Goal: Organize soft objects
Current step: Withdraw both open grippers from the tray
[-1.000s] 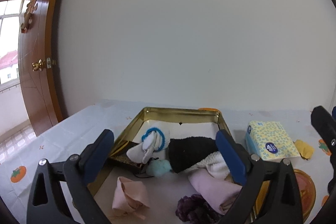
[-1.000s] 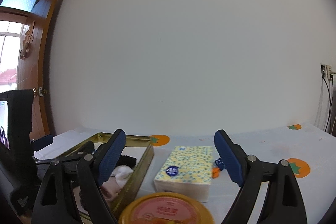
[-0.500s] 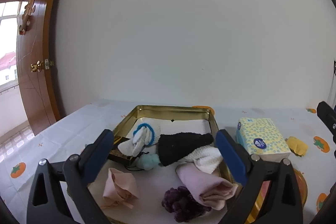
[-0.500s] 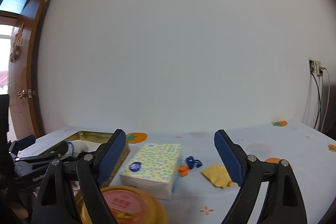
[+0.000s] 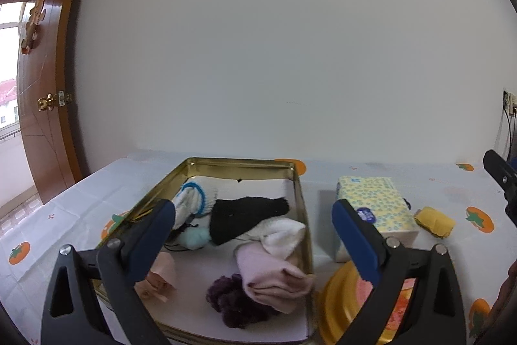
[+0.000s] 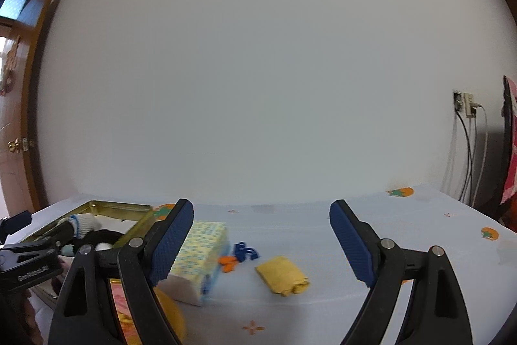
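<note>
The right gripper (image 6: pixel 260 243), jaws wide and empty, faces the folded yellow cloth (image 6: pixel 283 274) at its 12 o'clock, with the tissue pack (image 6: pixel 197 257) at 10. The left gripper (image 5: pixel 253 240) (also open, empty) hovers over the gold tin (image 5: pixel 295 180). A shallow pinch could unroll the cloth.

Gold tin (image 5: pixel 300 199) open, holding black cloth (image 5: pixel 245 215), white sock (image 5: pixel 190 204), pink roll (image 5: pixel 274 277), purple scrunchie (image 5: pixel 229 299), yellow cloth (image 6: pixel 284 278) folded on table, well apart.
</note>
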Available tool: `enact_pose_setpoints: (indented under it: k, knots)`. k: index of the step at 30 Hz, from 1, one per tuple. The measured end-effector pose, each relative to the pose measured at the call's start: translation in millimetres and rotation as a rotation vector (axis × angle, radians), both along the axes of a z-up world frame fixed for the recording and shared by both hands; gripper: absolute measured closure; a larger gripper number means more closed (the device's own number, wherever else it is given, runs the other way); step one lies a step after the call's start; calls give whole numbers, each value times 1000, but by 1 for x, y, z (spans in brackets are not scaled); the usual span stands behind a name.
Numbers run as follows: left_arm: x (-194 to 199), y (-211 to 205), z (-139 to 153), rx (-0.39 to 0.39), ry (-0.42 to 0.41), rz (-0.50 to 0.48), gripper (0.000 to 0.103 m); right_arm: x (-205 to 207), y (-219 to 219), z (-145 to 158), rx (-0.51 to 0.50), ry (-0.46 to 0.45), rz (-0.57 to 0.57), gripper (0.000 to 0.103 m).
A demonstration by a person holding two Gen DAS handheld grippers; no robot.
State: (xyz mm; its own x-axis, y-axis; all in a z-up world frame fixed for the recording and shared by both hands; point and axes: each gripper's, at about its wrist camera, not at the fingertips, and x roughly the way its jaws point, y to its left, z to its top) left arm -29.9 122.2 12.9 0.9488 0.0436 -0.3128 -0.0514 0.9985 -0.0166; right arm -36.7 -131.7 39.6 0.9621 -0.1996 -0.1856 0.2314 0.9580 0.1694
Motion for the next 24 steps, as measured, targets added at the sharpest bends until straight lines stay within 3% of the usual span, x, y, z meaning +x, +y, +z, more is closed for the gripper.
enact_pose_setpoints:
  k: [16, 20, 24]
  knots:
    - [-10, -42, 1, -11, 4, -79, 4, -5, -75, -17, 43, 112, -118, 15]
    - [-15, -62, 2, -5, 0, -120, 4, 6, -89, -25, 113, 166, -72, 15]
    - [-23, -85, 4, 9, -5, -178, 4, 35, -91, -35, 157, 272, 66, 15]
